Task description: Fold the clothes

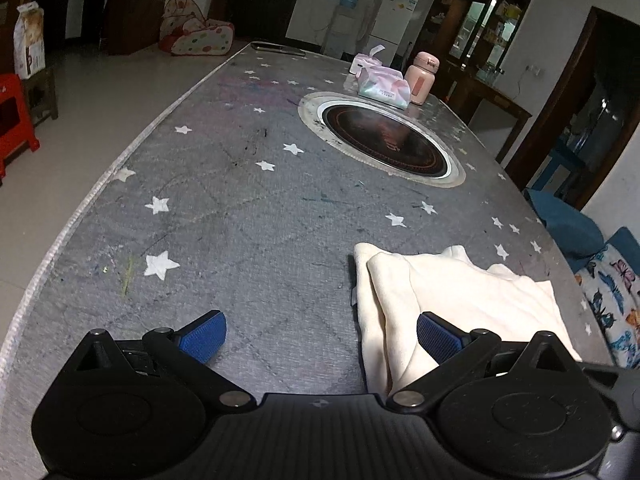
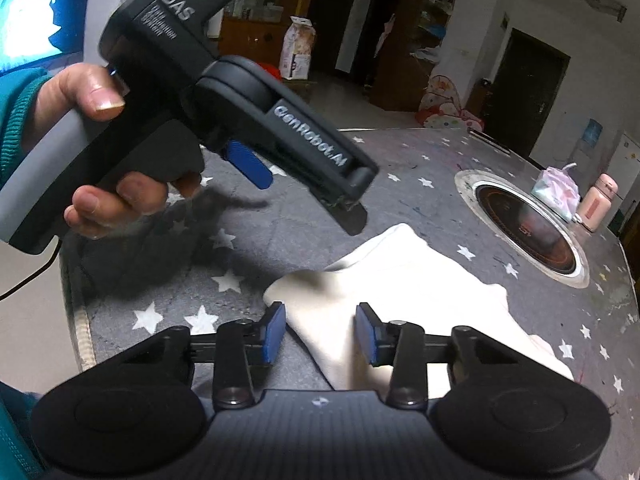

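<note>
On the left wrist view first, we see our left gripper (image 1: 322, 338) with its jaws spread wide and nothing between them — only bare star-print table (image 1: 224, 208) under the gap. The cream cloth (image 1: 452, 296) lies off to the gripper's right, its near edge running under the right-hand blue pad (image 1: 438, 340), and its length stretches away to the right along the near side of the table. So from here the cloth sits to the side, not ahead.

Over to the right wrist view — our right gripper (image 2: 320, 338) has its jaws partly drawn in, and a fold of the cloth (image 2: 400, 292) lies straight between them, though we can't see either pad pressing it yet. The left gripper (image 2: 304, 168) hangs above and beyond, held in a hand (image 2: 100, 160), clear of the fabric.

We judge the right side the better placed: it is astride the cloth, while the left must shift across to reach that edge.
</note>
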